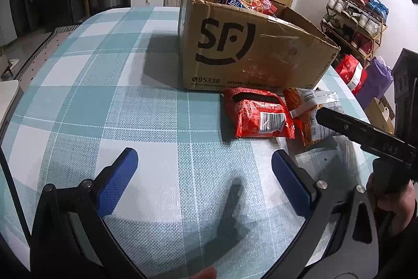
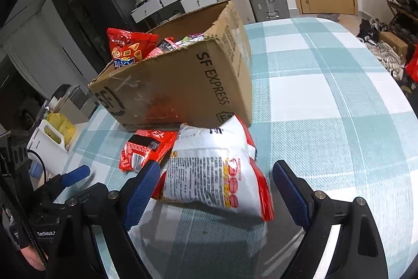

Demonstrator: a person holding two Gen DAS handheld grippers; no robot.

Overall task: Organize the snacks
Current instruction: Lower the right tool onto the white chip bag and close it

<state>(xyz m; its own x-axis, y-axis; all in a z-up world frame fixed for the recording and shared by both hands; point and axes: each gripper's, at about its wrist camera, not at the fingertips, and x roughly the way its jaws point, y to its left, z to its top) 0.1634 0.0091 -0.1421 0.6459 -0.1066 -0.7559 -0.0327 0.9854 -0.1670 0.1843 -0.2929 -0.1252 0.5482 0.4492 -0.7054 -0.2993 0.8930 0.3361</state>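
Snack bags [image 2: 209,174] beside cardboard box [image 2: 183,85]

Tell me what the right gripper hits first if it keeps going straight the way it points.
Probably the white-and-red snack bag, lying between the open jaws of the right gripper. The cardboard box stands behind it; depth is uncertain.

Even indoor light, soft shadows on the tablecloth [image 1: 130,96], strong fisheye edge warp.
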